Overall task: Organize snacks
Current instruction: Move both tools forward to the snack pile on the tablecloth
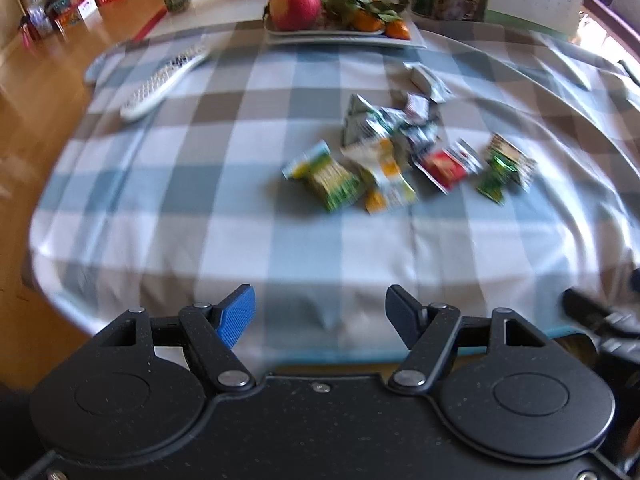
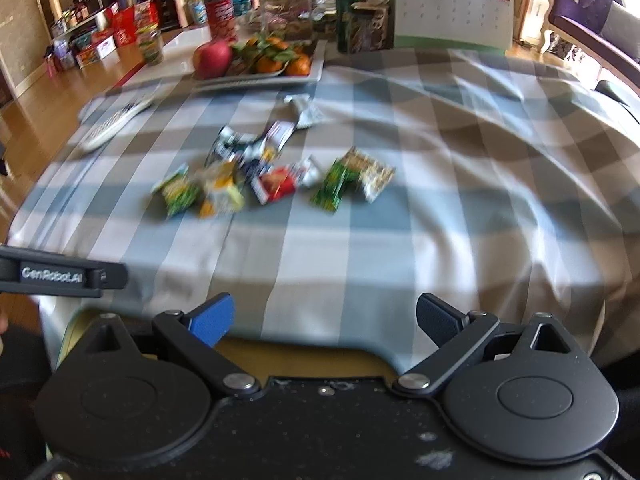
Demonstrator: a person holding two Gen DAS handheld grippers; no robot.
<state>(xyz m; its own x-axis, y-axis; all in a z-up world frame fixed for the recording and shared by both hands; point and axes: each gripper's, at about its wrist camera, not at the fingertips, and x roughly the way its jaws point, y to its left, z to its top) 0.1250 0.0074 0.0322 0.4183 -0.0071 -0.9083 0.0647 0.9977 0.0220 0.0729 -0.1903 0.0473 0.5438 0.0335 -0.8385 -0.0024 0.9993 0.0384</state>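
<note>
1. Checked blue, grey and white tablecloth (image 1: 224,208) covers the table in front of you, and both of your grippers hang over its near edge, well short of anything on it.
2. Your left gripper (image 1: 320,312) has its jaws spread wide with only cloth showing between the blue pad and the black one; your right gripper (image 2: 325,320) stands just as wide and just as empty.
3. Past them, mid-cloth, lies the loose heap of small foil snack packets (image 1: 400,156): a green-and-yellow one on its near left, an orange-and-white one beside it, a red one further right, a green one at the far right, darker wrappers piled behind.
4. Risk: several packets overlap or touch, so a wide-open jaw dropped into the middle could close on two at once, or skate a slick wrapper sideways instead of catching it.
5. Risk: the cloth is loose and creased, so a low pinch could gather fabric along with a packet and drag the pile.
6. Risk: both views are blurred, so packet edges are hard to judge; both grippers heading for the same heap could also collide.
7. Beyond the heap sit a white remote control (image 1: 164,80) to the left and a white rectangular tray of fruit (image 1: 344,38) with a red apple (image 1: 295,8) and oranges.
8. Only the right wrist view shows the desk calendar (image 2: 454,8) in full, the broad bare stretch of cloth to the right, and the branded black side of your other gripper at the left edge.
9. Only the left wrist view shows the floor left of the table so widely; neither shows a container for the snacks.
</note>
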